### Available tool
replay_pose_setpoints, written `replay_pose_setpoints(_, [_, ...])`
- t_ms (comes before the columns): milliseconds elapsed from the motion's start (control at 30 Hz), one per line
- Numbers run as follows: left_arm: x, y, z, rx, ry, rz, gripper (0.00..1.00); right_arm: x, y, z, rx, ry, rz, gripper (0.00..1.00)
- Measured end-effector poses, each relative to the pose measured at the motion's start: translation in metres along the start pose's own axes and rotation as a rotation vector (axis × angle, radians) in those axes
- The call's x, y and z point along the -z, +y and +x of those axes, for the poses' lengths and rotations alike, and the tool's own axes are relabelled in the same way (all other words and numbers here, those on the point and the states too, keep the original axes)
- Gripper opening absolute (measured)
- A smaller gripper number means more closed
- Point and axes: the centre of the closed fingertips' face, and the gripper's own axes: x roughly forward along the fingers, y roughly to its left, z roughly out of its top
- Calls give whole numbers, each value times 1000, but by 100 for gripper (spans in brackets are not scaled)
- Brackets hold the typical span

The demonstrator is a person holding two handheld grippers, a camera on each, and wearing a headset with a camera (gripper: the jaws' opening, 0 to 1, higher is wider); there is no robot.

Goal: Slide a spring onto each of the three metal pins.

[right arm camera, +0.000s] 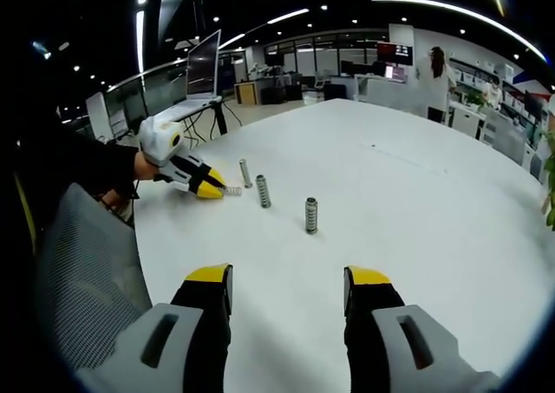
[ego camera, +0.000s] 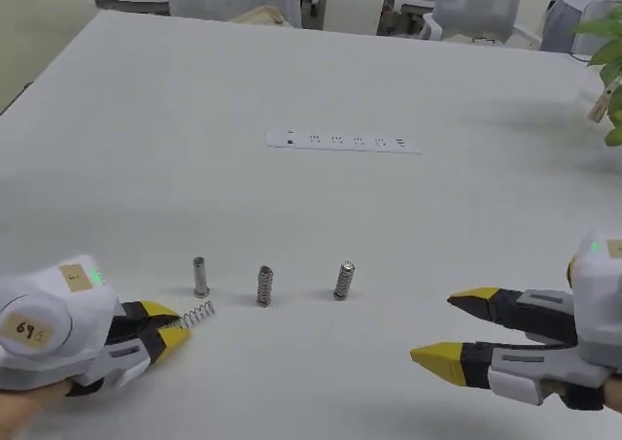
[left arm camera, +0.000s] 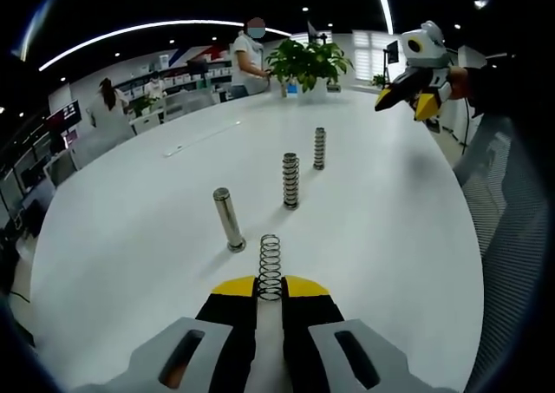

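Three metal pins stand in a row on the white table (ego camera: 292,90). The left pin (ego camera: 200,276) is bare; the middle pin (ego camera: 264,286) and the right pin (ego camera: 344,280) each carry a spring. My left gripper (ego camera: 173,326) is shut on the end of a loose spring (ego camera: 197,314), which points toward the base of the bare pin. In the left gripper view the spring (left arm camera: 270,265) sticks out from the yellow tips, just right of the bare pin (left arm camera: 227,219). My right gripper (ego camera: 455,328) is open and holds nothing, well right of the pins.
A white power strip (ego camera: 343,141) lies mid-table beyond the pins. A potted plant (ego camera: 607,71) stands at the far right edge. Chairs and people are past the table's far side.
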Motion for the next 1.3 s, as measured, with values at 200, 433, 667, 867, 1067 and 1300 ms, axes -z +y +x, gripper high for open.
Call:
replay_pose_setpoints(200, [-7,-11,-9,22,-22,10,3,1,0,1,-6,4,-3,50])
replay_pose_setpoints(433, [-29,-40,-18,90,-92,1,3,6,1,4,-17,11,2,51])
replay_pose_setpoints(667, [-54,-67,-25,150,-151,20,3,4,10,7,-42,9,-14,51])
replay_pose_setpoints(867, [-68,-82,-26,194,-172,51,3,0,17,8,-64,3,-21,51])
replay_pose_setpoints(1067, [-75,-95,-26,231,-181,82,3,-4,33,10,-109,-1,-34,50])
replay_pose_setpoints(1300, [-77,-107,-27,266,-181,109,3,-4,62,16,-202,23,-76,45])
